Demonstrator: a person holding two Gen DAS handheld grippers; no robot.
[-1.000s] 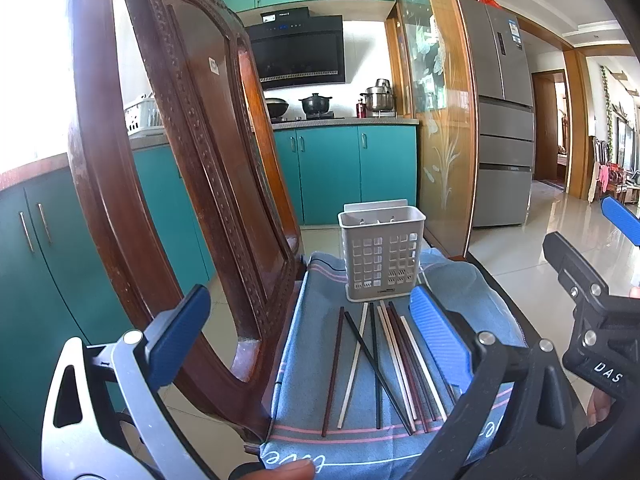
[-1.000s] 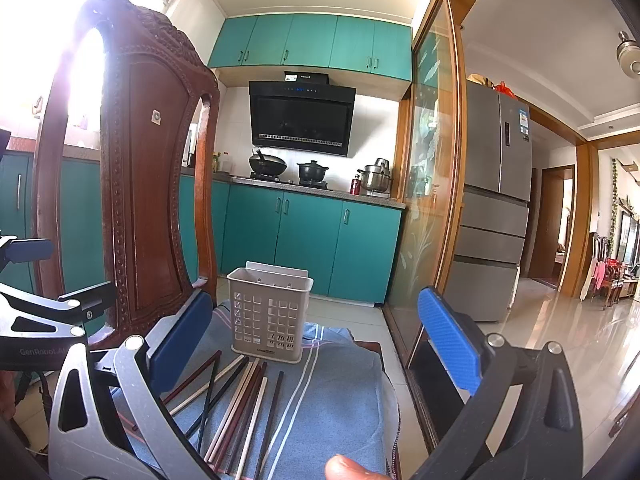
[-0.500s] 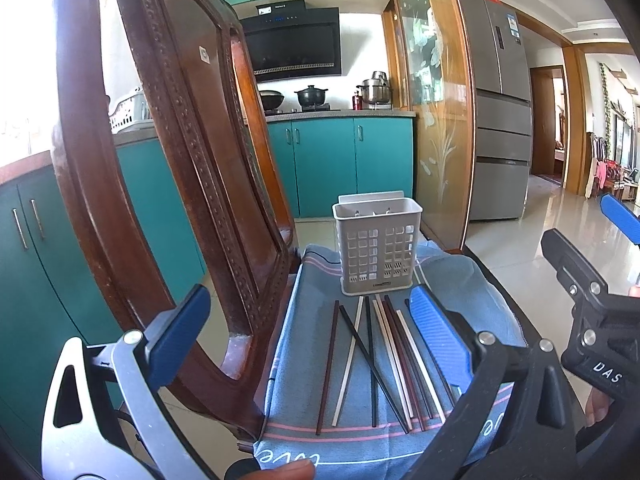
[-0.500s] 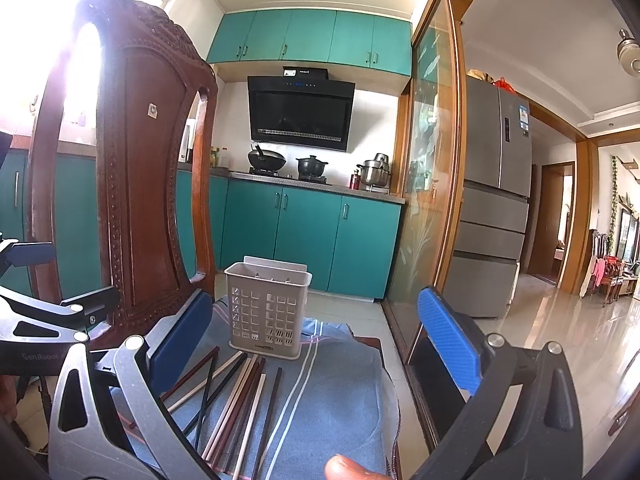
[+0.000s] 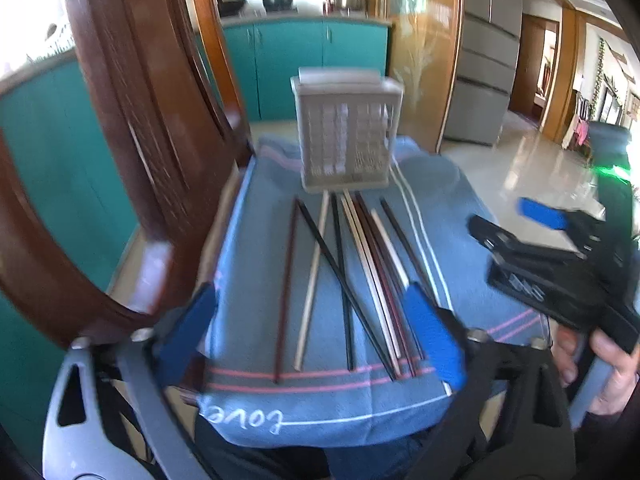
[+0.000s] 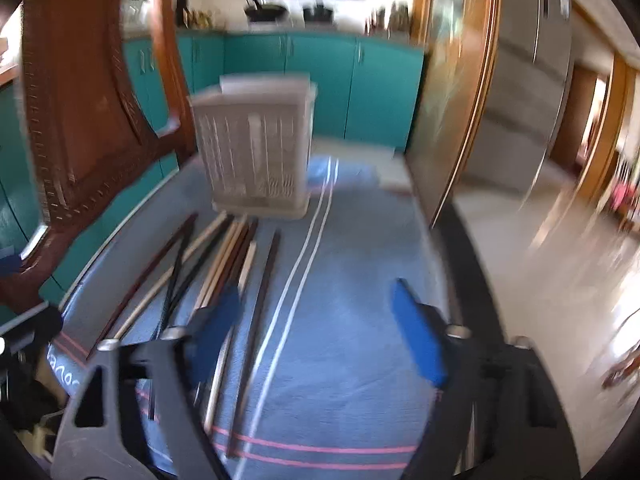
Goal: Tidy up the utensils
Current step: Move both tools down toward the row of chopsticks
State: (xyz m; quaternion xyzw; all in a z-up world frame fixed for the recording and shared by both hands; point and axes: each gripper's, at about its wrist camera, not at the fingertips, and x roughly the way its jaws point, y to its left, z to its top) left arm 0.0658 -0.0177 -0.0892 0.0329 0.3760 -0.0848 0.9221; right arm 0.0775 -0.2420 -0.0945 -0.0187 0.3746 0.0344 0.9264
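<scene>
Several chopsticks (image 5: 352, 276) (image 6: 224, 276), dark, reddish and pale, lie side by side on a blue cloth (image 5: 256, 240) (image 6: 352, 320). Behind them stands a white slotted utensil basket (image 5: 346, 132) (image 6: 254, 144), upright. My left gripper (image 5: 312, 336) hangs over the near ends of the chopsticks; its jaws are closing and its pads touch nothing. My right gripper (image 6: 316, 336) hovers over the cloth just right of the chopsticks, jaws also closing, nothing pressed between them. The right gripper (image 5: 536, 236) also shows at the right edge of the left wrist view, held by a hand (image 5: 600, 360).
A carved wooden chair back (image 5: 132, 140) (image 6: 80, 120) rises close on the left of the cloth. Teal kitchen cabinets (image 5: 296, 64) stand behind. A glass door with a wooden frame (image 6: 452, 100) and a grey fridge (image 5: 484, 48) are on the right, with shiny floor (image 6: 560, 240) beyond the table edge.
Both grippers dropped and tipped downward toward the cloth, so chopsticks and basket look larger and nearer. Both sets of jaws have narrowed. The right gripper moved forward over the cloth.
</scene>
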